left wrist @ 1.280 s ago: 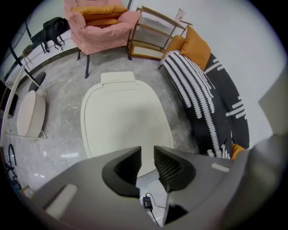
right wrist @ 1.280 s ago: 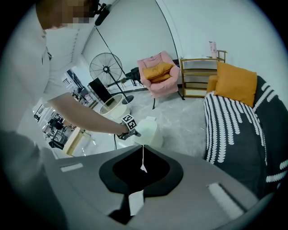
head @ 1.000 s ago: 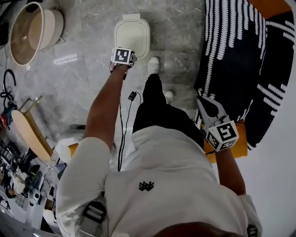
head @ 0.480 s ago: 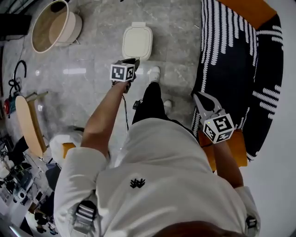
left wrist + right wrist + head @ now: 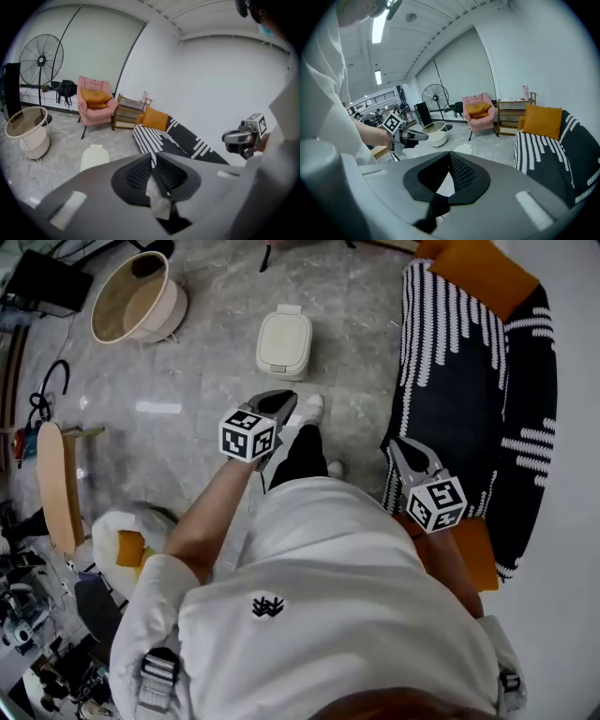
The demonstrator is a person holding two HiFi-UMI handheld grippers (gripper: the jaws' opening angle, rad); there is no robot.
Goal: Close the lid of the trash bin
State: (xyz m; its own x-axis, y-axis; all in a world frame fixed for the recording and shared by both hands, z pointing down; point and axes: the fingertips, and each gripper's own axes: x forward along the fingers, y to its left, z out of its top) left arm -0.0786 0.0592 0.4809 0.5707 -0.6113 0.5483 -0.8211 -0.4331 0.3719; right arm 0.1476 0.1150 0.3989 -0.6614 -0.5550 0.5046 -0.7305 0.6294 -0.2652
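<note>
Well ahead of the left gripper (image 5: pixel 284 399), the bin (image 5: pixel 283 345) stands with lid (image 5: pixel 284 334) down. That gripper has withdrawn from it, jaws together; the right gripper (image 5: pixel 396 444) is likewise closed. Task appears complete.

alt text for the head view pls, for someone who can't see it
Seen from above, a person in a white shirt stands on a grey marble floor, holding the left claw and right claw, both shut. Ahead of them sits a small cream trash bin with its lid down, with a black-and-white striped sofa at right and a round tub at upper left.
</note>
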